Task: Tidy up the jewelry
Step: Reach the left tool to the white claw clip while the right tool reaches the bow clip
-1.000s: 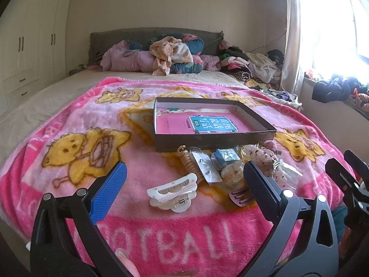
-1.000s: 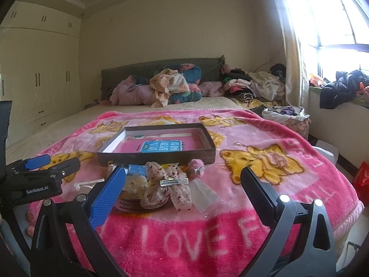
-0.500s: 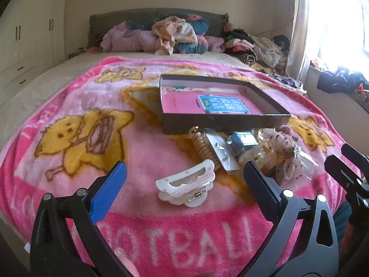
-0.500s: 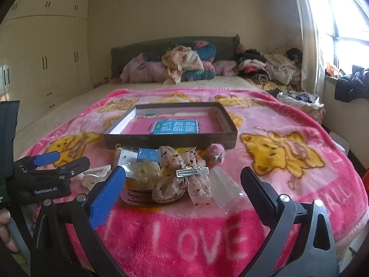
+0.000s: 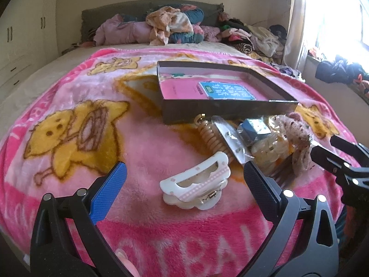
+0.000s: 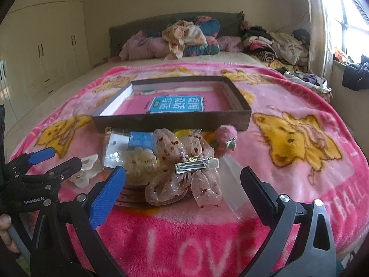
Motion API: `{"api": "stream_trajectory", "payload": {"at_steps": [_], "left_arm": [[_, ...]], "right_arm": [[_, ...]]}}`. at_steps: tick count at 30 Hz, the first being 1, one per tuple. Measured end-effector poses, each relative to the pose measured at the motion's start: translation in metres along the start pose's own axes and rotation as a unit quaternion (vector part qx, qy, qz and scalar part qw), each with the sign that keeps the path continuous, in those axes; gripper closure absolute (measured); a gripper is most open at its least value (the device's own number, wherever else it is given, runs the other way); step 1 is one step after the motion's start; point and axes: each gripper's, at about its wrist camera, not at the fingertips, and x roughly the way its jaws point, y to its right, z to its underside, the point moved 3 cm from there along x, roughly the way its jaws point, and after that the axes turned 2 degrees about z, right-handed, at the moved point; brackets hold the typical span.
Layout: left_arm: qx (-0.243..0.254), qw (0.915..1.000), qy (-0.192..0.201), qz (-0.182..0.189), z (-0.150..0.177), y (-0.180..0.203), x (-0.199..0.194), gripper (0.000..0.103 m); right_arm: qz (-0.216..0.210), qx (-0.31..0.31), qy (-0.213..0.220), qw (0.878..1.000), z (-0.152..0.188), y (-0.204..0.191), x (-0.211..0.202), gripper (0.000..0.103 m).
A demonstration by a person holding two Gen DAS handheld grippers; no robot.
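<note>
Daylight floods from window point(image 5: 334, 11), overexposed; fisheye bends edges; dark vignette corners; slight blur.

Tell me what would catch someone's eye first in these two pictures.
The bright pink cartoon blanket fills both views. On it lies a shallow dark box, and a heap of hair accessories sits against its near wall, topped by a sheer bow with a silver clip. A white claw clip lies apart to the left, between the fingers of the open left hand-held gripper.

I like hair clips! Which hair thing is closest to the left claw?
The white claw clip, lying alone between the open left claw fingers; the other hair things sit piled nearer the box.
</note>
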Motion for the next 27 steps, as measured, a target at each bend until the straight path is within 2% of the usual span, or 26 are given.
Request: {"api": "stream_trajectory", "payload": {"at_steps": [8,10,13,14,18,20,24,27], "left_arm": [[0.007,0.9994,-0.029,0.016,0.006,0.001,0.017,0.011],[0.009,0.9992,-0.033,0.02,0.008,0.002,0.02,0.011],[0.008,0.9986,-0.041,0.032,0.01,0.003,0.024,0.014],[0.009,0.9984,-0.043,0.036,0.01,0.005,0.025,0.02],[0.02,0.9979,-0.049,0.036,0.012,0.009,0.028,0.039],[0.025,0.998,-0.047,0.034,0.012,0.011,0.028,0.045],[0.03,0.9978,-0.046,0.036,0.011,0.011,0.027,0.045],[0.027,0.9979,-0.044,0.04,0.01,0.011,0.024,0.045]], "right_arm": [[-0.008,0.012,-0.029,0.999,-0.003,0.006,0.024,0.006],[-0.01,0.016,-0.037,0.999,-0.003,0.009,0.029,0.009],[-0.016,0.022,-0.048,0.998,-0.002,0.013,0.035,0.021],[-0.018,0.025,-0.049,0.998,-0.001,0.014,0.036,0.023],[-0.029,0.029,-0.049,0.998,0.002,0.017,0.037,0.045],[-0.032,0.031,-0.044,0.998,0.003,0.02,0.034,0.053],[-0.04,0.042,-0.028,0.998,0.004,0.024,0.025,0.067],[-0.041,0.05,-0.014,0.998,0.002,0.029,0.017,0.07]]}}
